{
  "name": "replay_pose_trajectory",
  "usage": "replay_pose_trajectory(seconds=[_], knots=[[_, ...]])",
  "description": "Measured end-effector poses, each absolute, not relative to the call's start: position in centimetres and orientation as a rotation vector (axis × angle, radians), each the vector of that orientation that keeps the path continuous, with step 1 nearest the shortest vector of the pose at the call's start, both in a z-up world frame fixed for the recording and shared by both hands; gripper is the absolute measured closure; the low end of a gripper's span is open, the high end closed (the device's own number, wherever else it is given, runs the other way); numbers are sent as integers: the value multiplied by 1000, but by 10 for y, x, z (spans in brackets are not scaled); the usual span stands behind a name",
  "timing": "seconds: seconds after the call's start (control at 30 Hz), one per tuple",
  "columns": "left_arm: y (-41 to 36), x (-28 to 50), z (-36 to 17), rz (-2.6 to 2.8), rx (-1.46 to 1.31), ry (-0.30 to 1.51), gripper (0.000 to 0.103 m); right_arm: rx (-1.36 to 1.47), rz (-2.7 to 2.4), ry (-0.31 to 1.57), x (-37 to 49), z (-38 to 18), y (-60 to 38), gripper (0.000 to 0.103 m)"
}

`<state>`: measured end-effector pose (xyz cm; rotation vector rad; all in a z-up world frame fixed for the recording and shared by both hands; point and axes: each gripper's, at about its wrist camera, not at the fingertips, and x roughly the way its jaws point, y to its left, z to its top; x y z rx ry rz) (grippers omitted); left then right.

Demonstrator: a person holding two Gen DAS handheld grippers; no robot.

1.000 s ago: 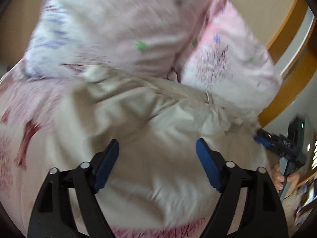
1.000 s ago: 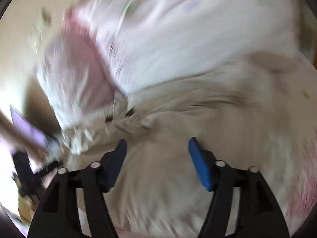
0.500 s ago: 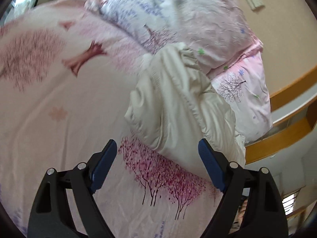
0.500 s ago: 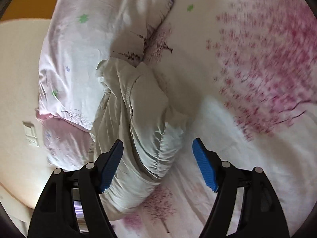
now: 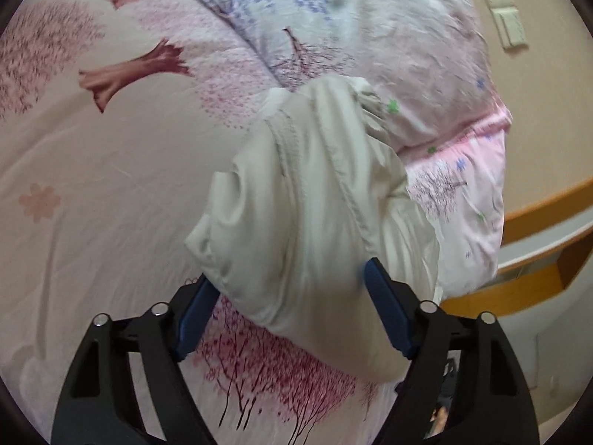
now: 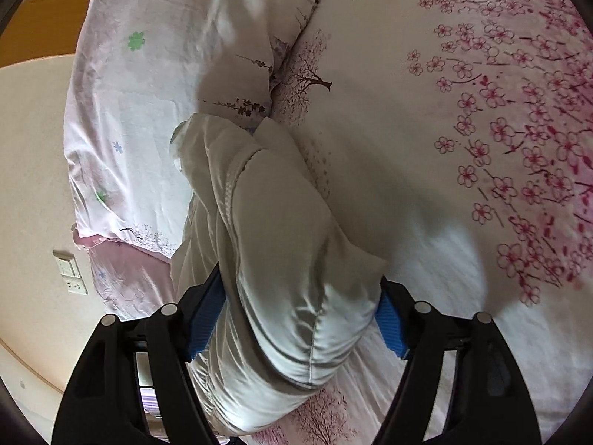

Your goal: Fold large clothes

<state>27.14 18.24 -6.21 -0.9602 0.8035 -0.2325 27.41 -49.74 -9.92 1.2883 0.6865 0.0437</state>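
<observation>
pink blossom-printed bedding (image 5: 92,185) covers the whole surface in both views, and on it lies the cream padded garment (image 5: 315,204), bunched into a thick roll whose far end butts against a pale floral pillow (image 5: 389,55) near the wall. from the right wrist the same garment (image 6: 281,259) runs from the pillow (image 6: 148,92) down toward the lens and past the bottom of the picture, so its near end is cut off. what kind of garment it is cannot be told, since sleeves, collar and hem are lost in the folds; one stitched seam is all that reads clearly. parts of both pictures are smeared by motion, most of all the cloth just in front of the blue pads. the left gripper (image 5: 292,304) straddles the near end of the roll with its jaws closing; the left-hand pad sits at the cloth's edge and the other pad is against or just beside its flank, but blur hides whether either truly presses. the right gripper (image 6: 300,300) likewise has the roll bulging between its wide-set jaws, the fabric overlapping both pads (image 6: 205,309), and whether it is pinched or only enclosed cannot be told. beyond the bed, a beige wall carries a switch plate (image 5: 507,18), and a wooden bed frame (image 5: 537,278) shows at the right edge of the left view.
</observation>
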Motion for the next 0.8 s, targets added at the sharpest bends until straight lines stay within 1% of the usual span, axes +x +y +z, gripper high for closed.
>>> replay_pose_trajectory(seconds=[0.13, 0.2, 0.23, 0.27, 0.3, 0.33, 0.37, 0.4, 0.43, 0.5, 0.57, 0.8], knots=[[189, 280, -71, -222, -1028, 794, 35, 1299, 61, 674, 275, -104, -497, 36], [192, 283, -74, -217, -1050, 786, 41, 1296, 67, 665, 275, -105, -496, 41], [193, 284, -75, -213, -1063, 780, 43, 1296, 71, 659, 274, -105, -495, 47], [194, 285, -77, -213, -1077, 771, 48, 1293, 79, 650, 274, -105, -495, 54], [195, 286, -77, -215, -1080, 766, 55, 1289, 87, 641, 273, -104, -494, 58], [195, 287, -77, -218, -1080, 760, 58, 1284, 94, 633, 272, -103, -494, 64], [195, 288, -75, -226, -1076, 751, 64, 1274, 103, 623, 271, -101, -493, 68], [195, 288, -73, -237, -1073, 745, 69, 1266, 109, 615, 270, -99, -493, 70], [195, 288, -71, -244, -1073, 740, 71, 1256, 114, 608, 270, -96, -492, 72], [197, 288, -65, -268, -1075, 722, 77, 1236, 128, 592, 267, -89, -489, 75], [199, 286, -59, -282, -1069, 700, 79, 1216, 149, 579, 265, -82, -485, 76], [221, 259, -41, -300, -1060, 631, 81, 1150, 240, 575, 246, -59, -462, 78]])
